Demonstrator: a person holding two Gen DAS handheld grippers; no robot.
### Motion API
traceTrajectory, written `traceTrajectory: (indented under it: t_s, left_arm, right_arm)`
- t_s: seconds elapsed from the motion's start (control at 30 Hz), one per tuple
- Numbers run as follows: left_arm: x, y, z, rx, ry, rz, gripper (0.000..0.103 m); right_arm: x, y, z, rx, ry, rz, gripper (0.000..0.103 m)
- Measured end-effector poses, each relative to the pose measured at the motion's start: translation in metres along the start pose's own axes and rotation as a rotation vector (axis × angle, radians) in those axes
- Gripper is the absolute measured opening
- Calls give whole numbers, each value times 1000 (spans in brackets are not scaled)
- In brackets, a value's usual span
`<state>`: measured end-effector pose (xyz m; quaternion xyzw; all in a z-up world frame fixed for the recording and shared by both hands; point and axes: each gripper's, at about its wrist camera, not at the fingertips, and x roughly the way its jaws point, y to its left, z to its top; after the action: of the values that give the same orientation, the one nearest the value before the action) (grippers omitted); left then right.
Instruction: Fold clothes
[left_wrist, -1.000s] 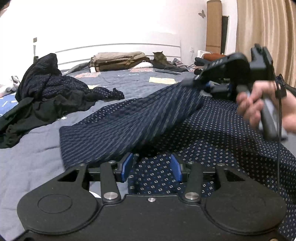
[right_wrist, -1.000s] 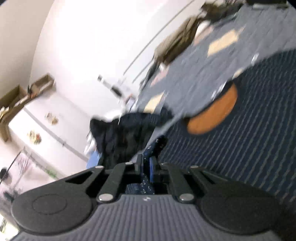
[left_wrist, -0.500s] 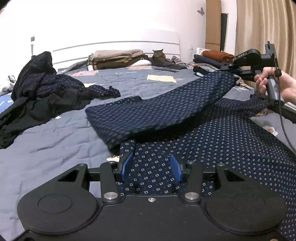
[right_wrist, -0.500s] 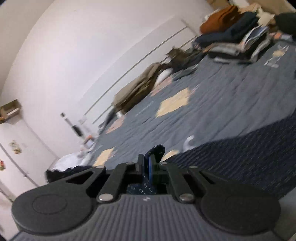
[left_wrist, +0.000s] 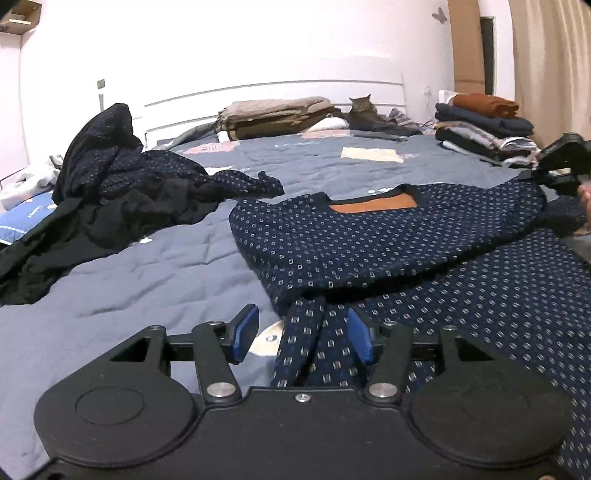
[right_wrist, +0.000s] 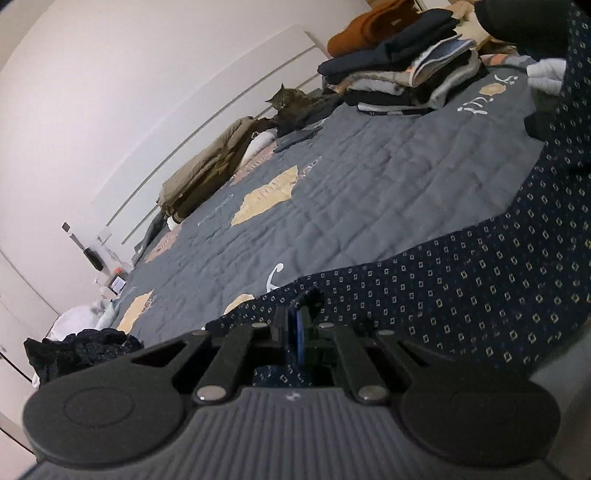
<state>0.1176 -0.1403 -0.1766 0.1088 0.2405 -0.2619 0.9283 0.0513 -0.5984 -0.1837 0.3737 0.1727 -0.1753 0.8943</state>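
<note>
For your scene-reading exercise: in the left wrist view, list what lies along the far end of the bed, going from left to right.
Dark heap of unfolded clothes → folded beige and olive stack → cat → pile of folded clothes topped by a rust-orange piece.
</note>
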Motion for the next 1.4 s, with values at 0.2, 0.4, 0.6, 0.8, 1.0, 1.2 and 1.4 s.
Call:
traceTrajectory:
  t_s: [0.2,0.4,0.6,0.8,1.0,1.2,1.4]
  left_arm:
    - [28,2,8,36,41,55,47]
    - [52,-19,8,223,50,93,47]
    - [54,-31,-1,380,52,110,48]
    - [52,-29,-8,429,7,216,43]
    - [38,10,-3,379,21,259,40]
    - [34,1,-16,464,52,167,40]
    - [36,-20,-28,646,-4,203,40]
  right_arm:
    - [-8,1,-5,-3,20,36,4]
    - [-10,8,-10,-17,32,48,4]
    - [-15,15,-6,-17,23,74,4]
    - [-14,17,-9,-40,10,37,4]
    - [-10,10,-11,-26,26,20,4]
    - [0,13,-20,-60,73,4,4]
    - [6,13,-18,-95,175,-36,14]
